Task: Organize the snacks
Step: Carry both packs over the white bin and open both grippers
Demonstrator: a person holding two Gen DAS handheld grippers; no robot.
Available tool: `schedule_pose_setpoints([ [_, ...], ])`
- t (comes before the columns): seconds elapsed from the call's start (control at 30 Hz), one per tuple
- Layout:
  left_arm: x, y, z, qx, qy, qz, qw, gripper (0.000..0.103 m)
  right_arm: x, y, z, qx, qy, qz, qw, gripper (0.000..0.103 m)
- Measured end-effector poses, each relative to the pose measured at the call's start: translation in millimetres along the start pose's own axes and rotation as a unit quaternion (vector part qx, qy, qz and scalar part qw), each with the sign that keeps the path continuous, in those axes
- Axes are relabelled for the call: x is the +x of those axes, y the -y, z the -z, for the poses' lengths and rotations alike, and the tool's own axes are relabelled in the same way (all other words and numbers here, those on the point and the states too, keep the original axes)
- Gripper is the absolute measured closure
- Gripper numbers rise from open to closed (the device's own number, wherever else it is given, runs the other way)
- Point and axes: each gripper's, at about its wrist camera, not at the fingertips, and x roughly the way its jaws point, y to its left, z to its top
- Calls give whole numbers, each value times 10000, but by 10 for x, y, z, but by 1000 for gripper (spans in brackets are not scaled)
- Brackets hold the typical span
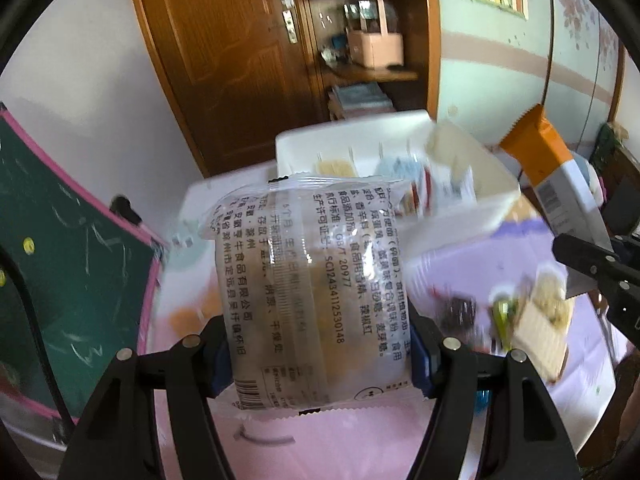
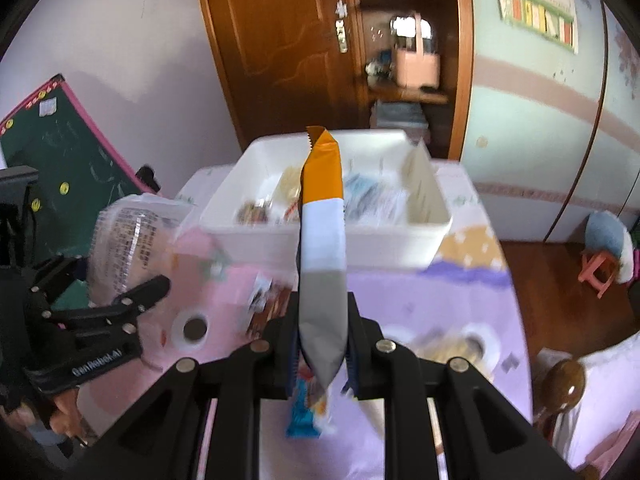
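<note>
My left gripper (image 1: 320, 356) is shut on a clear snack packet (image 1: 308, 280) printed with black text, its blue pads pressing both sides; the same packet (image 2: 128, 240) shows at the left of the right wrist view. My right gripper (image 2: 322, 348) is shut on a flat orange, white and grey snack bar (image 2: 322, 240) that stands upright; that bar (image 1: 556, 176) appears at the right of the left wrist view. Ahead of both sits a white bin (image 2: 420, 236) holding several snacks. Both packets hang above the pink and purple tablecloth (image 2: 420, 304).
Loose snacks lie on the cloth: a blue packet (image 2: 308, 416) under the right gripper, a cracker pack (image 1: 540, 340) and dark wrappers (image 1: 460, 312). A green chalkboard (image 1: 68, 280) leans at the left. A wooden door (image 2: 280, 40) and shelves (image 2: 408, 92) stand behind.
</note>
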Motion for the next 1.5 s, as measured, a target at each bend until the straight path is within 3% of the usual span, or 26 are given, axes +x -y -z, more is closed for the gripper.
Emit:
schedule_pose_setpoints([
  [0.33, 107, -230, -1081, 7, 339, -300, 9990, 35, -155, 165, -1079, 39, 994, 243, 9947, 84],
  [0.63, 287, -166, -1627, -11, 566, -249, 9981, 35, 133, 193, -1726, -8, 1147, 409, 9926, 84],
  [0.83, 782, -72, -1777, -111, 467, -83, 9988, 35, 471, 236, -1840, 35, 1088, 595, 9923, 84],
  [1.03, 1246, 7, -1730, -267, 231, -9, 9994, 36, 959, 320, -1761, 209, 526, 580, 9967, 84],
  [1.33, 1551, 154, -1631, -197, 11, -49, 9998, 34, 1478, 362, -1638, 272, -168, 548, 9980, 84],
  [1.37, 1570, 156, -1630, -201, -5, -110, 9997, 28, 1505, 346, -1609, 252, -238, 552, 9979, 83],
  [1.4, 1595, 164, -1611, -216, -24, -236, 9995, 15, 1526, 336, -1576, 235, -293, 536, 9979, 83],
  [1.47, 1597, 161, -1592, -244, 21, -150, 9996, 3, 1578, 318, -1538, 198, -429, 495, 9977, 77],
  [1.5, 1593, 149, -1580, -264, 14, -126, 9996, 3, 1588, 313, -1515, 183, -462, 521, 9974, 71],
])
